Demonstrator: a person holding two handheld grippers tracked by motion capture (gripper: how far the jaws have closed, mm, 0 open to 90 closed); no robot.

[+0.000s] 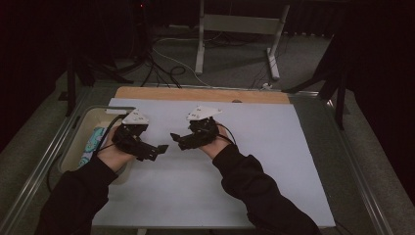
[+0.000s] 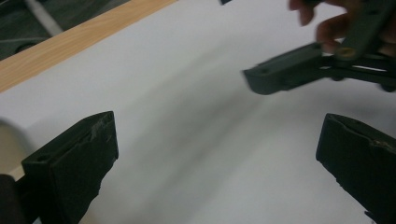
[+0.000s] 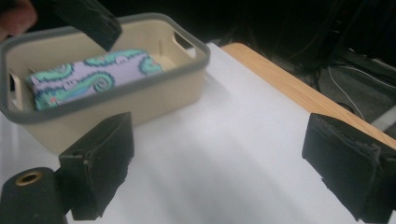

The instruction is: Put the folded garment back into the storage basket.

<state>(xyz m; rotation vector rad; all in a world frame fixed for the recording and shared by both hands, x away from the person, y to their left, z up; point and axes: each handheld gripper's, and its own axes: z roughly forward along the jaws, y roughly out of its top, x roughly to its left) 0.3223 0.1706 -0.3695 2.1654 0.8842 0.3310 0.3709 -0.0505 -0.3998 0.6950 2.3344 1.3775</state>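
Two units: left hand-held gripper (image 1: 159, 149) and right hand-held gripper (image 1: 177, 139), both over the middle of the bench (image 1: 274, 161), tips turned toward each other and near but apart.
Left hand-held gripper state: jaws spread wide in the left gripper view, bare white surface between them, nothing held.
Right hand-held gripper state: jaws likewise wide apart in the right gripper view, nothing between the pads.
Work item: patterned pouch (image 3: 93, 77), teal swirls on pale lilac, lying flat on its long side.
Work item location: inside the beige bin (image 3: 140, 105), which stands at the left edge of the bench; the pouch rests on the bin floor, below the grey rim.
Contact: neither unit touches the pouch or the bin. The left hand sits just beside the bin's near corner.
Step in hand (judgement): both units are empty and off the bin, so this reads as a position between placing and picking. Which of the two cannot be told from the layout.
Next move, if a pick (judgement): bring one unit over the bin, point the jaws down past the rim, and span the pouch across its short width.
Caution (judgement): the bin walls leave little side room; a tilted approach may catch the rim or shift the bin.
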